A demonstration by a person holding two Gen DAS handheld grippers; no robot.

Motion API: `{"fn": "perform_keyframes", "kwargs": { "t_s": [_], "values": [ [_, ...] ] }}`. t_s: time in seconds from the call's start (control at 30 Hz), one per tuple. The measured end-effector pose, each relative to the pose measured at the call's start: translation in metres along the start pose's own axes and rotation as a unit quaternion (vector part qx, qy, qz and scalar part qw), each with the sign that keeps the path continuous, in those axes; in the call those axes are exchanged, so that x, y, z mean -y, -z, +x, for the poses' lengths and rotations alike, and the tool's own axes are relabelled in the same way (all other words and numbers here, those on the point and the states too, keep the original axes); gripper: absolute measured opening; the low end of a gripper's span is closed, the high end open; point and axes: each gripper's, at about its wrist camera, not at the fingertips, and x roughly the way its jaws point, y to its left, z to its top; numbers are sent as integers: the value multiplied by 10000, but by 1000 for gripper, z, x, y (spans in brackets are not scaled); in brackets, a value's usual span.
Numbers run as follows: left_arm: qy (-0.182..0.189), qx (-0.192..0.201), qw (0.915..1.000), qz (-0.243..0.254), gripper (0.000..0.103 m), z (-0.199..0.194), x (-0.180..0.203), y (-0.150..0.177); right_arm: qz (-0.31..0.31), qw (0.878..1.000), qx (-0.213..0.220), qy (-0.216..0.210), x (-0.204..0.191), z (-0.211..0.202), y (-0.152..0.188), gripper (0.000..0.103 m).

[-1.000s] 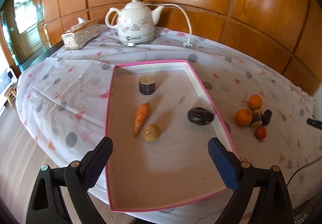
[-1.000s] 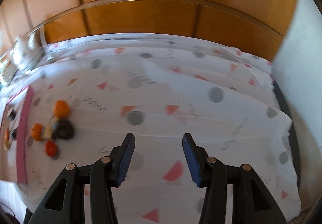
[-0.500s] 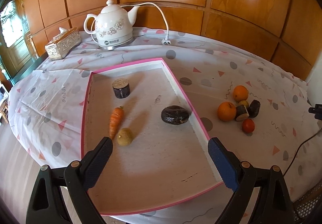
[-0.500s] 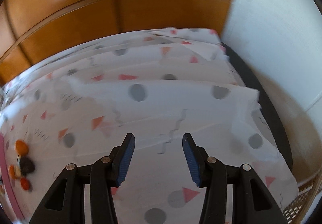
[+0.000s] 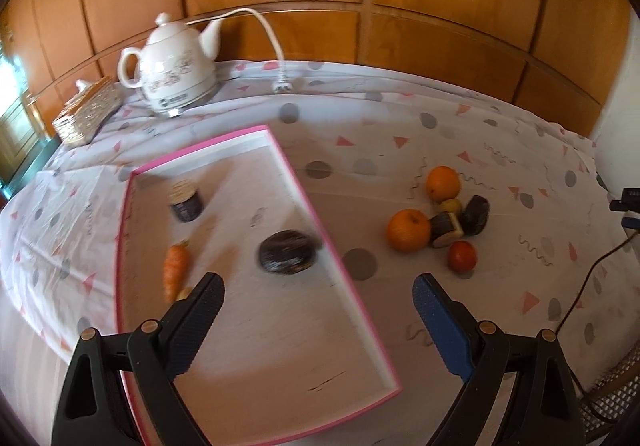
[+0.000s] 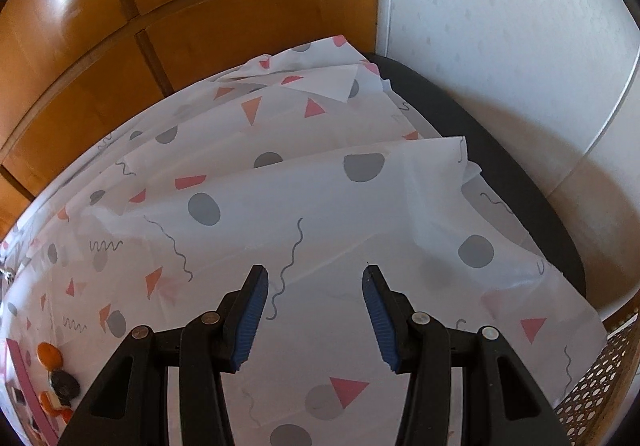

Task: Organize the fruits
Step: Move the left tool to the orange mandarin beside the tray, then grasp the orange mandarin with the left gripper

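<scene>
Wood walls behind, and a bench (image 5: 400,149) under a white cloth with dots and triangles.

I see my left hand-held gripper (image 5: 318,296) wide open and holding nothing, above the near end of the pink tray (image 5: 320,230). In the tray, ahead of it, lie a carrot (image 5: 175,268), a dark round fruit (image 5: 286,252) and a small dark jar (image 5: 185,200). To the right, outside the tray, two oranges (image 5: 407,230), a small red fruit (image 5: 462,256) and some dark pieces sit in a bunch on the cloth. My right hand-held gripper (image 6: 315,310) is open and empty too, over bare cloth, with that bunch far off to its left.
</scene>
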Motion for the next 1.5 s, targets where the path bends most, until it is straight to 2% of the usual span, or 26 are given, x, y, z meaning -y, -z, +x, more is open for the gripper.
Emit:
{"fn": "perform_keyframes", "kwargs": {
  "t_s": [0.17, 0.33, 0.53, 0.8, 0.93, 1.17, 1.27, 1.3, 1.5],
  "values": [
    [196, -122, 9995, 221, 95, 13, 22, -12, 233, 9997, -32, -59, 9, 1, -2, 50],
    [443, -419, 9974, 389, 76, 33, 38, -22, 294, 9995, -45, -133, 10, 1, -2, 50],
    [663, -736, 9948, 223, 69, 55, 44, -29, 251, 9995, -35, -194, 8, 1, -2, 50],
    [712, -879, 9936, 41, 63, 74, 46, -38, 415, 9989, -8, -198, 13, 0, -3, 50],
    [716, -887, 9935, -24, 52, 81, 47, -41, 450, 9988, 6, -188, 14, 0, -3, 50],
    [922, -1075, 9898, -130, 50, 101, 53, -45, 454, 9988, -8, -199, 14, 1, -3, 50],
    [849, -1169, 9894, -131, 47, 114, 53, -42, 430, 9989, -9, -198, 13, 2, -4, 50],
    [795, -1118, 9905, -111, 41, 113, 53, -42, 423, 9989, -7, -194, 13, 2, -4, 50],
    [901, -1034, 9903, -231, 40, 104, 48, -41, 371, 9991, -5, -187, 11, 1, -4, 50]
  ]
}}
